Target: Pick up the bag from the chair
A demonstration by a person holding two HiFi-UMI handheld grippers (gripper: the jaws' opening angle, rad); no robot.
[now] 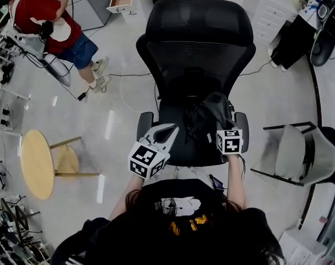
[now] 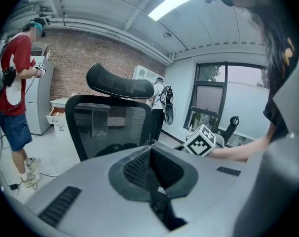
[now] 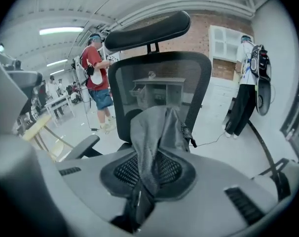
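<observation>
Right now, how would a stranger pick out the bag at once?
Find the black office chair in the room's middle. On its seat sits the bag, soft crumpled grey cloth, the only loose thing there, pinched in the right gripper.

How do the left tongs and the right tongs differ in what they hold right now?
The left tongs pinch only a thin black strap; the right tongs pinch a thick fold of the grey bag. The strap lies flat between the left tongs; the bag rises high above the right tongs. Both are shut, facing the chair.
</observation>
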